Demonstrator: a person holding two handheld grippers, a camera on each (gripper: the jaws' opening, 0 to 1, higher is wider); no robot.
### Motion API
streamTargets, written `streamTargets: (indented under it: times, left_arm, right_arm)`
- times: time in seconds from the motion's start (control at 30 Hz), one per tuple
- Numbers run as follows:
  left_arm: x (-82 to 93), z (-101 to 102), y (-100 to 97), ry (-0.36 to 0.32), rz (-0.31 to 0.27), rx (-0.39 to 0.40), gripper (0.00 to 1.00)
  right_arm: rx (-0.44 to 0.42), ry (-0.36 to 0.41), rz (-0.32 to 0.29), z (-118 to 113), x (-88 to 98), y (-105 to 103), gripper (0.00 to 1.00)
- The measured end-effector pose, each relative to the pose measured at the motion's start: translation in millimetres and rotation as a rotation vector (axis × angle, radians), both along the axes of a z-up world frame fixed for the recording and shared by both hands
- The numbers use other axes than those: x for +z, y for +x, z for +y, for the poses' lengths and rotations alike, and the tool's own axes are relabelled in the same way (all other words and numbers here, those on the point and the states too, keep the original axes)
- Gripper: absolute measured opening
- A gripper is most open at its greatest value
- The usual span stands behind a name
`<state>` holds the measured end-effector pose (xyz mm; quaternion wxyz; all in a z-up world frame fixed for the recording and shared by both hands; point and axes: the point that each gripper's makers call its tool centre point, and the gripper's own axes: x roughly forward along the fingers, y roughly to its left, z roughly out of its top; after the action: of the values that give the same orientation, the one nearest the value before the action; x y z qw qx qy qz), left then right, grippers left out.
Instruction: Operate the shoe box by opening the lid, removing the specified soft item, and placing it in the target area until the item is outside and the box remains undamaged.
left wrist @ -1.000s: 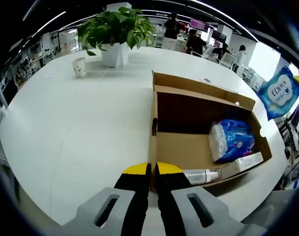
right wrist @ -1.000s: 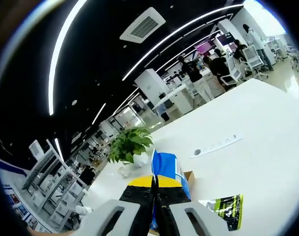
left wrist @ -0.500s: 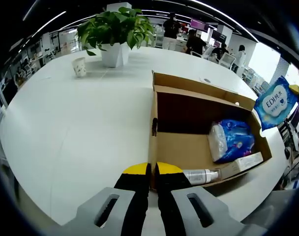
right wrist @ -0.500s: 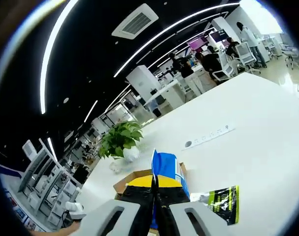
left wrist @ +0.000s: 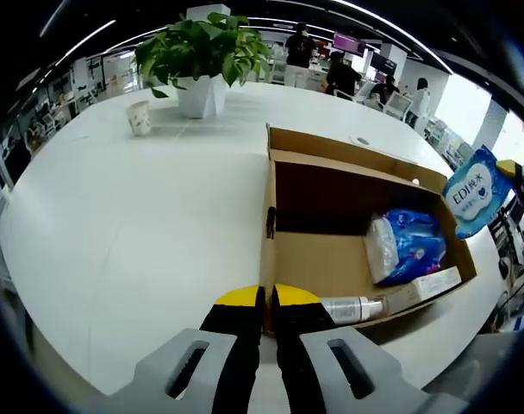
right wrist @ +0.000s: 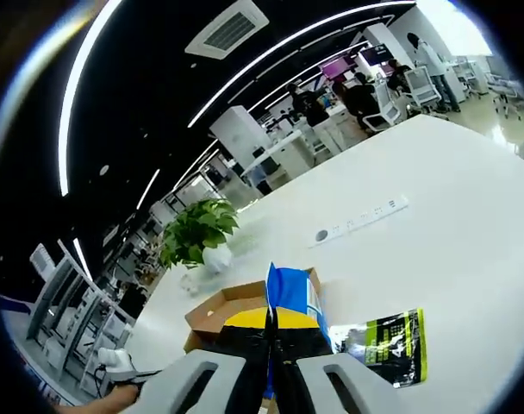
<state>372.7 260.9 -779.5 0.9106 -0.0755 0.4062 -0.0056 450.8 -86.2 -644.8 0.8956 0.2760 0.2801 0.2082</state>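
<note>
Box: the shoe box (left wrist: 357,224) is sitting open on the white table (left wrist: 133,216). It is brown cardboard, stiff, with straight walls and a tall flap at the back.

Left gripper: the left gripper (left wrist: 266,302) is pinching the near wall of the box. Its yellow tips are squeezing together on the cardboard edge and holding the box down.

Right gripper: the right gripper (right wrist: 271,323) is squeezing a blue soft pack (right wrist: 290,293). In the left gripper view the same pack (left wrist: 470,190) is hanging in the air past the far right end of the box, outside it.

Soft pack: it is shiny, crinkly plastic, flat and squishy, blue with white letters. Its long side is standing up out of the jaws.

What matters next: the pack is already pinched in the right gripper, so that hand is the nearer one. I think it needs to be going down to the bare table beside the box. A black and yellow packet (right wrist: 389,343) is lying there, just right of the gripper, so it may be marking the spot.

Inside the box: another blue pack (left wrist: 402,246) is lying there, puffy and soft. A spray bottle (left wrist: 352,306) and a flat white carton (left wrist: 426,289) are lying along the near wall.

Far away: a potted plant (left wrist: 202,60) and a paper cup (left wrist: 139,116) are standing well apart from the box.
</note>
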Motion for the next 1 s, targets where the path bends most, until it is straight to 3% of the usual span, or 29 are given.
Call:
streamTargets:
  times: [0.33, 0.57, 0.77, 1.0]
  left_arm:
    - [-0.1, -0.4, -0.7, 0.000, -0.001, 0.000, 0.01]
    - [-0.5, 0.2, -0.1, -0.002, -0.001, 0.000, 0.01]
    - [-0.4, 0.4, 0.2, -0.001, -0.002, -0.002, 0.01]
    - [-0.2, 0.6, 0.4, 0.000, -0.002, -0.004, 0.01]
  right_arm:
    - [-0.034, -0.037, 0.020, 4.7, -14.3, 5.9, 0.00]
    - [-0.071, -0.015, 0.051, 6.2, -25.1, 8.5, 0.00]
    - [-0.115, 0.047, 0.084, 5.9, -31.6, 10.9, 0.00]
    - [-0.120, 0.042, 0.092, -6.7, -42.4, 20.5, 0.00]
